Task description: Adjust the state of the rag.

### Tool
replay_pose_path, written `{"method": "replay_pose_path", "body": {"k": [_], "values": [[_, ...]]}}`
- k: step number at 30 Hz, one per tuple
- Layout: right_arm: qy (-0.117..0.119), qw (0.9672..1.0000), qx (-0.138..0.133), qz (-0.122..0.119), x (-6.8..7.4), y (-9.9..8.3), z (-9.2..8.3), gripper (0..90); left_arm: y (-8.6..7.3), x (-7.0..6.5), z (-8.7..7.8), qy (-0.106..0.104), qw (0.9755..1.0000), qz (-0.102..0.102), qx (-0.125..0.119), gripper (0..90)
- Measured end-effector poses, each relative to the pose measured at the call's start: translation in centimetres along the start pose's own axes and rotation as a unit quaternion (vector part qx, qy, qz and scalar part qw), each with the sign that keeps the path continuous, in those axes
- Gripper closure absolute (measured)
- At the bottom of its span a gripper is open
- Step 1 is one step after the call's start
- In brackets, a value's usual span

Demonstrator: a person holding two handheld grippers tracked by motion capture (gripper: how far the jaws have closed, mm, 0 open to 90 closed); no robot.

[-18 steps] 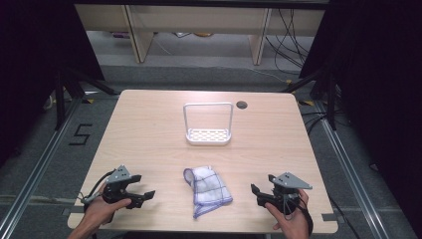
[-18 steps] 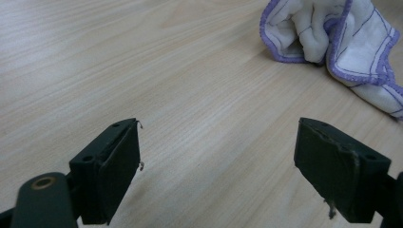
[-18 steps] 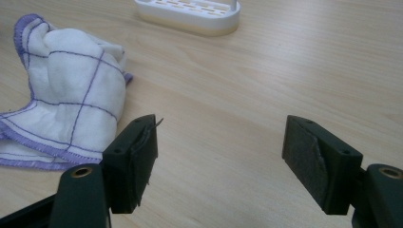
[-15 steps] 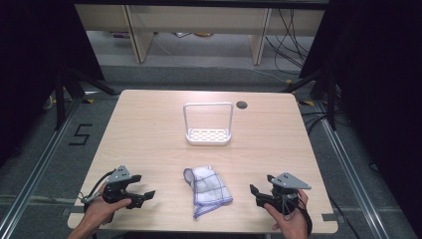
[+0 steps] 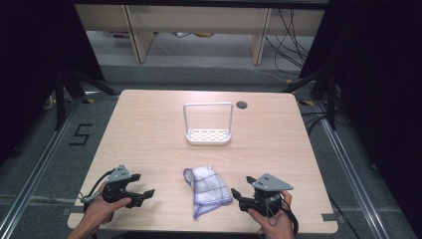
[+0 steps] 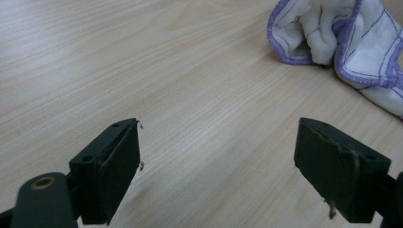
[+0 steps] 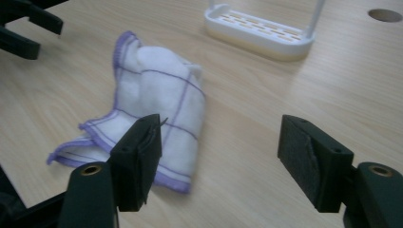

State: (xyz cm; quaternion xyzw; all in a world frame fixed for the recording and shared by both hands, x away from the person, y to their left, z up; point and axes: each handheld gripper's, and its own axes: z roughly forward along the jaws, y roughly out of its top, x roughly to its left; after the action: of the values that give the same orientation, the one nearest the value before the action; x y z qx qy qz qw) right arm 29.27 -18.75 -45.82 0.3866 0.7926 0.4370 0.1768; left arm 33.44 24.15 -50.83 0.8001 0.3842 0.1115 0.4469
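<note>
Cloth (image 5: 209,188) lies crumpled and untouched on the table (image 5: 149,129) between left gripper (image 5: 144,192) and right gripper (image 5: 235,195), both agape and empty, white rack (image 5: 208,135) bare; work apparently not begun.

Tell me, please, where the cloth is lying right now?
In the high view the cloth lies crumpled near the table's front edge, between the left gripper and right gripper.

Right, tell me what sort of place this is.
Probably a lab or recording workspace, not a home: a bare wooden table ringed by dark curtains, loose cables on the floor, and a taped floor number.
</note>
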Motion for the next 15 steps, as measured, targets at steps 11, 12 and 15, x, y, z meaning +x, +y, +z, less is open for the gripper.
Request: {"method": "replay_pose_path", "body": {"k": [11, 12, 15], "values": [[0.052, 0.9967, 0.022, -0.058, 3.5, 1.0, 2.3, 42.2, 0.0, 0.0, 0.1, -0.001, 1.0, -0.005, 0.004, 14.9], [0.056, 0.9956, 0.032, -0.067, 4.3, 1.1, 2.9, 42.9, 0.0, -0.1, 0.1, -0.003, 0.9999, -0.01, -0.001, 14.9], [0.066, 0.9939, 0.042, -0.077, 5.1, 1.1, 3.6, 43.9, 0.1, -0.1, 0.1, -0.006, 1.0, -0.006, 0.001, 14.9]]}}
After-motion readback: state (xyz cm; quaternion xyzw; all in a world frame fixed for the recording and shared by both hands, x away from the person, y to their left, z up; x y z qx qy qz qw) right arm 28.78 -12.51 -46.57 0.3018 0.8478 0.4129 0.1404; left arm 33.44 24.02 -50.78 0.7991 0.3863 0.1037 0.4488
